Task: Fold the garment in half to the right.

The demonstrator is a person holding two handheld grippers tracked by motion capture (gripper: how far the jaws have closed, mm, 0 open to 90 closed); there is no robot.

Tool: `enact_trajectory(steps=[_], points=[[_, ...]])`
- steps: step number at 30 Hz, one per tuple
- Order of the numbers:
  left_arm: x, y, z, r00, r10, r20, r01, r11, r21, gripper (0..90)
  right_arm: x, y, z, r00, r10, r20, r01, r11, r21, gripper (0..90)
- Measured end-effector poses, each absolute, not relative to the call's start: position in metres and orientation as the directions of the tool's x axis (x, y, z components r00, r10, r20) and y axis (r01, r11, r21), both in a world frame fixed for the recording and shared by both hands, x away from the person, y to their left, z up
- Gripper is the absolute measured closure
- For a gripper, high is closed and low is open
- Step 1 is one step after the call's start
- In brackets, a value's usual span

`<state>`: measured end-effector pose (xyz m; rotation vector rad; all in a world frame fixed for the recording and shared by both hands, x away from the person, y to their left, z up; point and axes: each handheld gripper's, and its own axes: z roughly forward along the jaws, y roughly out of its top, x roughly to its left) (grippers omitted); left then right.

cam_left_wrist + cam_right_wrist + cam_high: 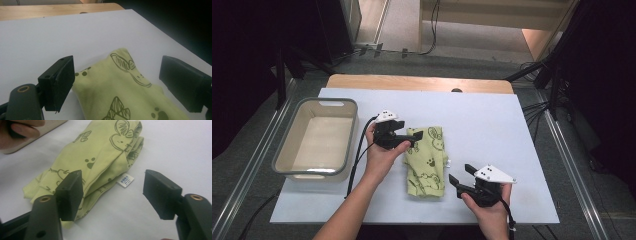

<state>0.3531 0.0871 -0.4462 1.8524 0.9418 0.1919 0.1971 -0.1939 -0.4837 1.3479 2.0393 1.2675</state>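
- A folded yellow-green cloth point(427, 161) printed with dark animal drawings lies flat on the white table point(492, 125), near its middle and a little toward the near edge.
- The left gripper point(411, 138) sits at the far left corner of the cloth, held in the person's left hand point(382, 155). Its jaws stand apart; in the left gripper view the cloth lies below and between them, with neither pad pressing on it.
- The right gripper point(460, 181) hangs just right of the cloth's near end, held in the right hand point(489, 210). Its jaws are also apart, gripping nothing.
- In the right gripper view a small white label point(125, 180) sticks out from the cloth's edge, between the jaws.
- A grey plastic tub point(292, 165) stands at the left of the table, well apart from the cloth.
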Motion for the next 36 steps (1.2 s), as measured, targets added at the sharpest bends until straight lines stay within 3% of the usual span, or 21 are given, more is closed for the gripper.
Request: enact_trajectory(steps=[9,12,36], points=[[0.335,0.086,-0.440,0.709,0.658,-0.254,0.486,-0.196,0.851,0.0,0.215,-0.198,-0.472,-0.510,0.840,0.183,0.529,0.139,0.837,10.4],[0.328,0.086,-0.437,0.722,0.645,-0.250,0.472,-0.195,0.860,0.0,0.222,-0.199,-0.467,-0.510,0.839,0.189,0.536,0.138,0.833,0.6],[0.283,0.094,-0.450,0.732,0.636,-0.243,0.471,-0.215,0.855,0.0,0.266,-0.197,-0.446,-0.536,0.824,0.186,0.515,0.145,0.845,0.0]])
